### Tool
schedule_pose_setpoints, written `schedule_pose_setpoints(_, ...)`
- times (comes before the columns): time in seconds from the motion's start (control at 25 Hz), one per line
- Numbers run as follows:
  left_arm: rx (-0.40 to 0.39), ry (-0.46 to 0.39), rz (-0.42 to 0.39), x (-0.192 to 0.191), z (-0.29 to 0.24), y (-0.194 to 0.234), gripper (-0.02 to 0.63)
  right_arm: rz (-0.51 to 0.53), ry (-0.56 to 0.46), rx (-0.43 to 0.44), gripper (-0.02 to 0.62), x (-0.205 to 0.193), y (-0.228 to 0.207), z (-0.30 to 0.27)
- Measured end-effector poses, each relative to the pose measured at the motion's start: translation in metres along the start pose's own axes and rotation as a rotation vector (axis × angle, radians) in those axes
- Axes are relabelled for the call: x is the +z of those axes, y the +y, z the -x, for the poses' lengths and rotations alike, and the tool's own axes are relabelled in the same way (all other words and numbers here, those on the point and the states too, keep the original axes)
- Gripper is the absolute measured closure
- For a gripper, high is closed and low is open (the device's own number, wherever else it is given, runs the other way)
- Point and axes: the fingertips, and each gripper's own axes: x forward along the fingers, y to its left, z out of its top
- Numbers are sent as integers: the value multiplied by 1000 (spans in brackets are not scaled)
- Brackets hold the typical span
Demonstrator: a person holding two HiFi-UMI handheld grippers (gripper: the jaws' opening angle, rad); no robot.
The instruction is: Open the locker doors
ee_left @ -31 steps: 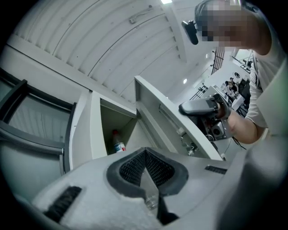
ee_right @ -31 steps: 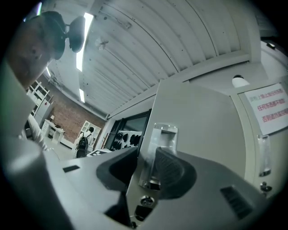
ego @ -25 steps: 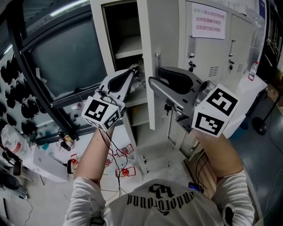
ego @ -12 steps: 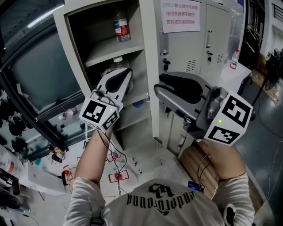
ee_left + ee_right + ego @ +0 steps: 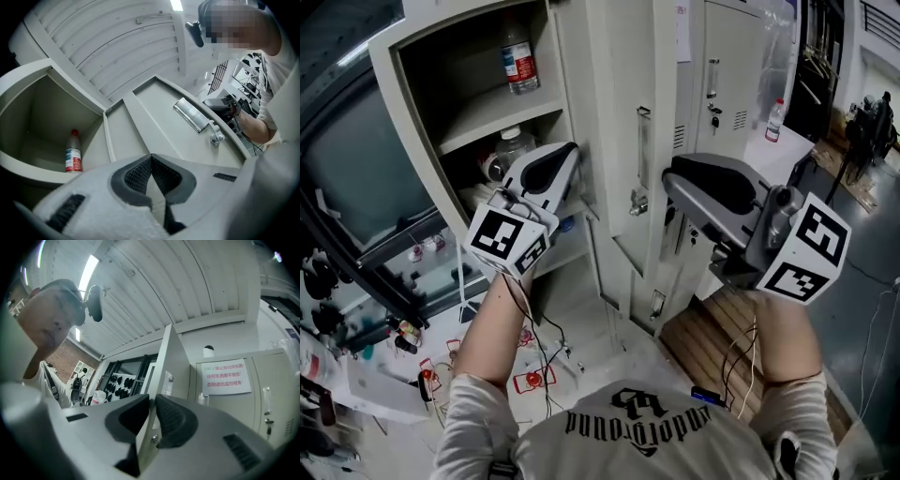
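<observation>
The tall grey locker door [image 5: 619, 112] stands swung open, edge-on to me, with its handle [image 5: 642, 141] and lock facing right. My right gripper [image 5: 667, 178] is at that door's free edge. In the right gripper view the door's edge [image 5: 161, 366] runs between the jaws of the right gripper [image 5: 151, 401]; they have just been closing and the pads now press on it. My left gripper [image 5: 573, 148] hovers in front of the open compartment, shut with nothing in it; its pads [image 5: 140, 171] meet at the tips. A bottle [image 5: 517, 61] stands on the top shelf.
More closed lockers [image 5: 722, 75] line the right, one with a printed notice [image 5: 226, 377]. A jar-like container [image 5: 511, 145] sits on the second shelf. Cables and small red parts [image 5: 530, 380] litter the floor, and a wooden pallet [image 5: 712, 328] lies at lower right. A person [image 5: 262, 93] stands nearby.
The door has swung wider, so more of the shelves and the bottle show. Both grippers have shifted sideways with it. The right jaws have narrowed onto the door's edge.
</observation>
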Motion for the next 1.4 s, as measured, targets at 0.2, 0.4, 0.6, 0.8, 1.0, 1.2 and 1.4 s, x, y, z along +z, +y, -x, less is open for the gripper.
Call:
schedule_pose_setpoints(0.2,0,27,-15,-5,-17,-12,598,-25,3,-18,545,-4,-37,25)
schedule_pose_setpoints(0.4,31,36,-20,-4,-22,-17,598,-29,11,-49,549,-10,-73,40)
schedule_pose_setpoints(0.6,50,58,-32,-5,-25,-24,598,-47,-2,-50,555,-17,-103,50)
schedule_pose_setpoints(0.8,70,71,-47,0,-23,-31,598,-32,-9,-38,585,-19,-107,53)
schedule_pose_setpoints(1.0,91,85,-61,7,-20,-37,598,-24,-17,-14,584,-15,-99,51)
schedule_pose_setpoints(1.2,115,104,-63,11,-15,-41,598,-35,-25,-3,580,-14,-98,52)
schedule_pose_setpoints(1.4,150,141,-55,7,1,-56,598,8,-41,-22,583,-26,-84,71)
